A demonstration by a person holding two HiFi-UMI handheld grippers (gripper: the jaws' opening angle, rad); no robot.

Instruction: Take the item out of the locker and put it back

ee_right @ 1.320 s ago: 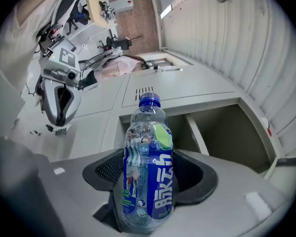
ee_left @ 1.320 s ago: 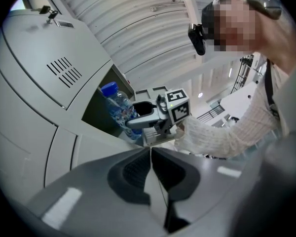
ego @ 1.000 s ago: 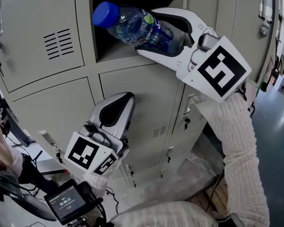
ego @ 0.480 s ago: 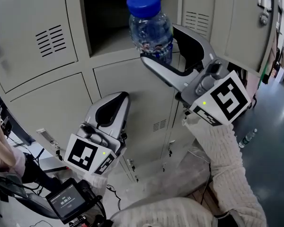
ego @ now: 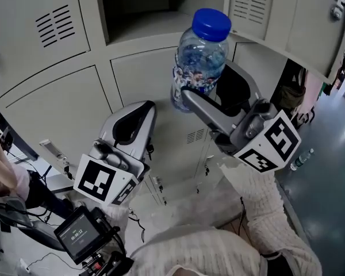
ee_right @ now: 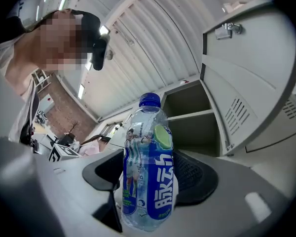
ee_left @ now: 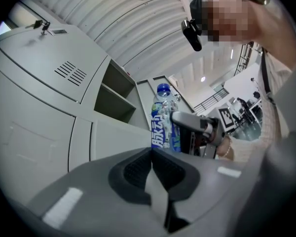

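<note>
A clear water bottle with a blue cap and blue label stands upright in front of the lockers, outside the open compartment. My right gripper is shut on its lower body, one finger on each side; the right gripper view shows the bottle between the dark pads. My left gripper hangs lower and to the left, in front of a closed locker door, its jaws together with nothing in them. From the left gripper view the bottle shows ahead, beyond the shut fingertips.
The compartment's open door juts out at the upper right, close to the bottle. Closed grey locker doors fill the wall below and left. A small screen device and cables lie low at the left. Another small bottle lies on the floor.
The right gripper has drawn the bottle out of the compartment, turned it from lying to upright, and brought it down and to the right. The left gripper has stayed almost still.
</note>
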